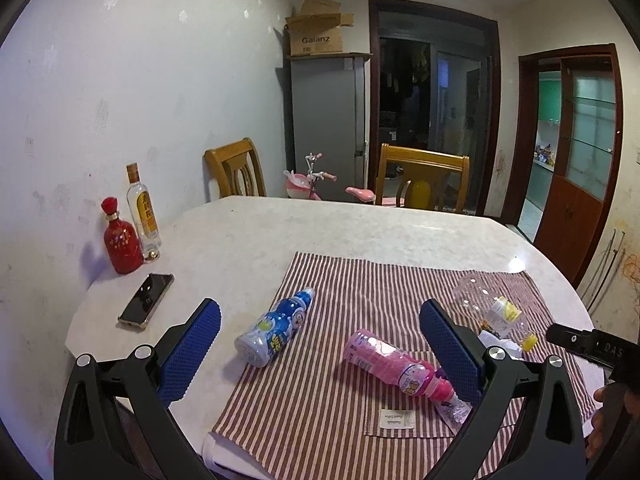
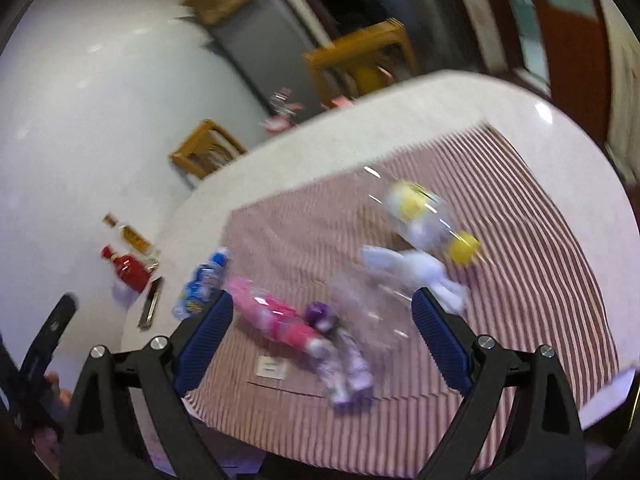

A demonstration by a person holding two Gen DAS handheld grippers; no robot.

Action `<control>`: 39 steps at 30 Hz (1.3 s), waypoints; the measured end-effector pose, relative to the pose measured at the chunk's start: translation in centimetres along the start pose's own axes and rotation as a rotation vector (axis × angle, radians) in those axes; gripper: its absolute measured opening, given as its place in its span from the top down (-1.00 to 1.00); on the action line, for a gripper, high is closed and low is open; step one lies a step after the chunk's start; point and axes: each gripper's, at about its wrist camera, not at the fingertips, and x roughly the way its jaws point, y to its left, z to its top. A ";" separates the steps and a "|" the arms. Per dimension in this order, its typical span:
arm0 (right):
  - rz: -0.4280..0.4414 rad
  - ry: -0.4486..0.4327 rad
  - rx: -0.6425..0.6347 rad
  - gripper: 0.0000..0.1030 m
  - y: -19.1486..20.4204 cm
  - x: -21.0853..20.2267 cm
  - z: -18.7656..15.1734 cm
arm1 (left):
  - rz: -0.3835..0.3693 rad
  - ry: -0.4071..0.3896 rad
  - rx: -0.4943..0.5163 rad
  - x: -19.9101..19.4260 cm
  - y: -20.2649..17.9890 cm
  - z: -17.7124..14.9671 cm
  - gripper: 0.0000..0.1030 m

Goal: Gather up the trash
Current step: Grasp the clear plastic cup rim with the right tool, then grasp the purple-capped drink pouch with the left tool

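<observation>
On the striped cloth (image 1: 340,320), at twelve o'clock of our released, empty left claw (image 1: 320,354) and right claw (image 2: 322,338), the pink bottle (image 1: 394,364) may roll if nudged.

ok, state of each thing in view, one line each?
left gripper: open, holds nothing
right gripper: open, holds nothing
blue bottle: on its side, half on the striped cloth
pink bottle: on its side, capped
clear bottle: on its side, crushed, yellow cap on
red bottle: upright, stoppered
glass bottle: upright, capped
phone: flat, screen dark
</observation>
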 end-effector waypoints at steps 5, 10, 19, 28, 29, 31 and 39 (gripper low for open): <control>0.045 0.091 0.151 -0.77 -4.2 1.7 -0.3 | 0.010 0.029 -0.019 1.0 0.5 -0.3 -0.89; 0.101 0.168 0.227 -0.72 -5.6 3.9 -0.9 | 0.030 0.060 -0.018 2.3 1.1 -0.8 -0.89; 0.188 0.313 0.318 0.53 -5.8 11.4 -0.8 | 0.065 0.170 -0.021 5.7 2.6 -2.3 -0.89; 0.229 0.228 0.171 0.89 -3.3 8.4 0.7 | 0.076 0.264 0.003 9.3 2.0 -3.2 -0.88; 0.223 0.207 0.152 0.89 -3.3 7.5 0.9 | 0.054 0.288 0.028 9.9 1.3 -3.5 -0.88; 0.214 0.192 0.132 0.89 -3.4 6.3 1.0 | -0.040 0.345 0.130 10.9 -1.0 -4.6 -0.88; 0.209 0.129 0.184 0.88 -5.9 2.4 0.7 | -0.194 0.359 0.385 9.0 -10.9 -10.8 -0.89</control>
